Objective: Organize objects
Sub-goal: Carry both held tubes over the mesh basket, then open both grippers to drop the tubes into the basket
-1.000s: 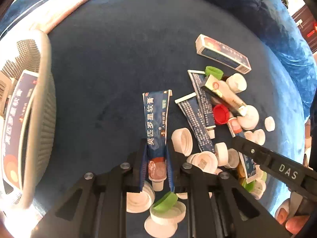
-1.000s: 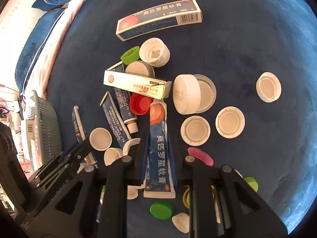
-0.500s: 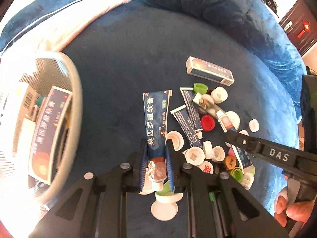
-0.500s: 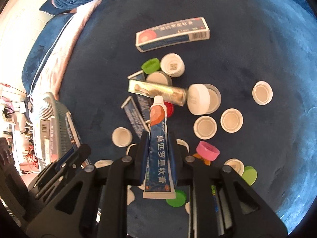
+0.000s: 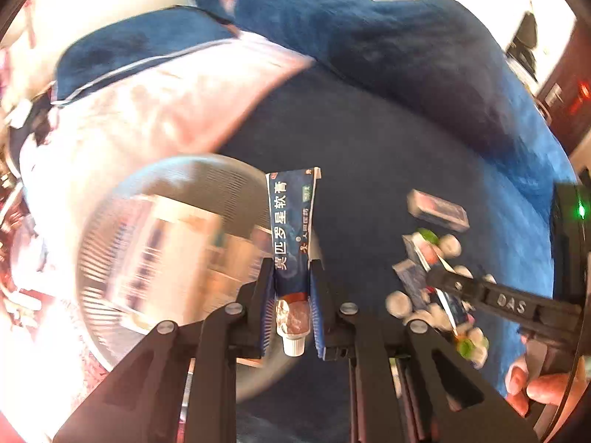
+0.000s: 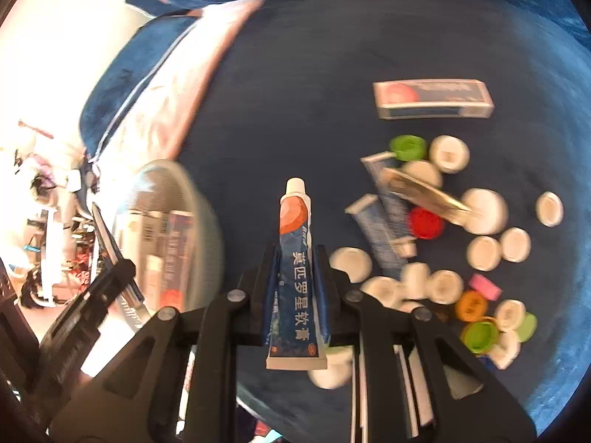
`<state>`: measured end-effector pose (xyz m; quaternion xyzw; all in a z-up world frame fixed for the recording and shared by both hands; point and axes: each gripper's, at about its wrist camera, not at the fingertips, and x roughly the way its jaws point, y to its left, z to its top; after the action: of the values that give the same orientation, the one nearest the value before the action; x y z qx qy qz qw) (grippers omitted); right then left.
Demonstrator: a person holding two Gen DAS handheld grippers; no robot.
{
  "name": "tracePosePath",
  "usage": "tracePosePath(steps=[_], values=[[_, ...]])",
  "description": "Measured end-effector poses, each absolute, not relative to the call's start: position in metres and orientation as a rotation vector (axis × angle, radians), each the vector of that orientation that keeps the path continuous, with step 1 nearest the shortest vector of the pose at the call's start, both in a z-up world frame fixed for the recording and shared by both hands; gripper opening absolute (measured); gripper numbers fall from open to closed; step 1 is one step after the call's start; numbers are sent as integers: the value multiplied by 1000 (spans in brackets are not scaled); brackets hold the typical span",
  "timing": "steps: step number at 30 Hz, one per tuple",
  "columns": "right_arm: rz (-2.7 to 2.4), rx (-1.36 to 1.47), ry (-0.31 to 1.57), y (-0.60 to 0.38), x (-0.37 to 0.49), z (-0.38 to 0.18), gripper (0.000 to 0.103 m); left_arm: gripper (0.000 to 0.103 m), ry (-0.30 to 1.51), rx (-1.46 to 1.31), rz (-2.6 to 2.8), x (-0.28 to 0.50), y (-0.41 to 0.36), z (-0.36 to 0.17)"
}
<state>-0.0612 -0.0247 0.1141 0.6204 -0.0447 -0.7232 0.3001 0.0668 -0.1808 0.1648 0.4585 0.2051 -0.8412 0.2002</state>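
My left gripper is shut on a blue ointment tube, cap end toward the camera, held in the air beside the grey mesh basket. My right gripper is shut on a second blue ointment tube, white cap pointing forward, held above the blue cushion. The basket shows to its left, holding boxes. The right gripper's arm shows in the left wrist view, and the left gripper's finger shows in the right wrist view.
A pile of bottle caps, tubes and a gold box lies on the blue cushion to the right. A blue and white carton lies beyond it. A pink blanket and a blue pillow lie behind.
Both grippers have lifted their tubes off the cushion and swung left toward the basket. The pile of caps now sits farther right and smaller in both views.
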Motion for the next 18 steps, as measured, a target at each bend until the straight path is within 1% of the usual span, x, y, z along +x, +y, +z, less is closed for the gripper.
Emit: tracePosePath(steps=[5, 11, 14, 15, 16, 17, 18], values=[[-1854, 1611, -115, -71, -49, 116, 19, 17, 577, 1231, -2267, 91, -241, 172], [-1785, 1565, -130, -126, -34, 114, 19, 17, 573, 1206, -2190, 112, -295, 170], [-1779, 1488, -204, -141, -31, 111, 22, 18, 580, 1221, -2203, 113, -311, 161], [-1775, 1481, -231, -144, -30, 108, 23, 26, 578, 1250, -2212, 111, -314, 156], [-1778, 1504, -228, -146, -30, 104, 32, 40, 563, 1275, -2207, 109, -315, 151], [-1791, 1509, -216, -146, -30, 102, 42, 74, 539, 1287, -2194, 108, -315, 147], [-1805, 1498, -210, -144, -29, 103, 62, 94, 522, 1278, -2185, 111, -315, 145]])
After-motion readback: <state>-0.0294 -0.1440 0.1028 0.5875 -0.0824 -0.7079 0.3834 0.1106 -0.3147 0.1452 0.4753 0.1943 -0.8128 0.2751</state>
